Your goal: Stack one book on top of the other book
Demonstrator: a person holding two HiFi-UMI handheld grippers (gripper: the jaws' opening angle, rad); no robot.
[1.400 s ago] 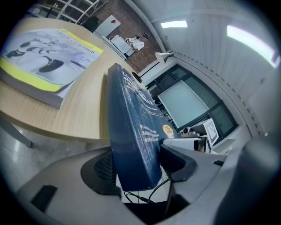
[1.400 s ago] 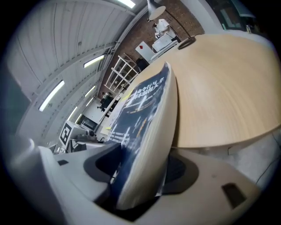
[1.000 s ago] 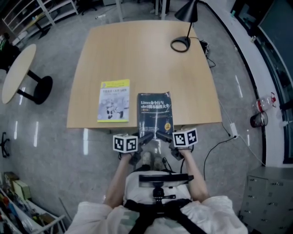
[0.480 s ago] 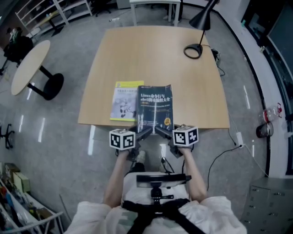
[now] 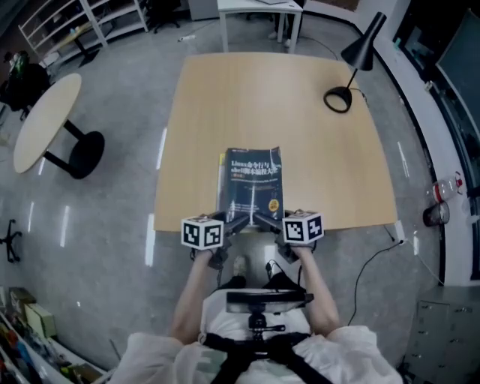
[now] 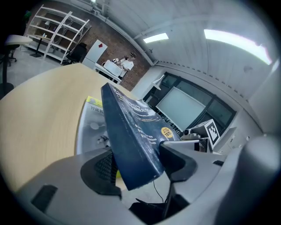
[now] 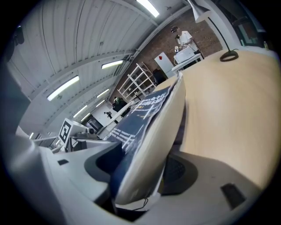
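A dark blue book [image 5: 253, 184] is held by its near edge between both grippers, above the front of the wooden table [image 5: 300, 127]. My left gripper [image 5: 241, 223] is shut on its near left corner and my right gripper [image 5: 263, 221] on its near right corner. Under it lies the yellow book [image 5: 222, 159], of which only a thin strip shows at the left. In the left gripper view the blue book [image 6: 131, 132] is tilted between the jaws, with the yellow book [image 6: 90, 121] flat on the table below. The right gripper view shows the blue book's page edge [image 7: 151, 132] clamped.
A black desk lamp [image 5: 346, 81] stands at the table's far right corner. A round side table [image 5: 43, 120] stands on the floor to the left, with shelving [image 5: 67, 19] behind it. A cable and a bottle [image 5: 437, 214] lie on the floor at the right.
Both grippers have carried the blue book leftward, from beside the yellow book to over it, so the yellow book is now almost fully covered.
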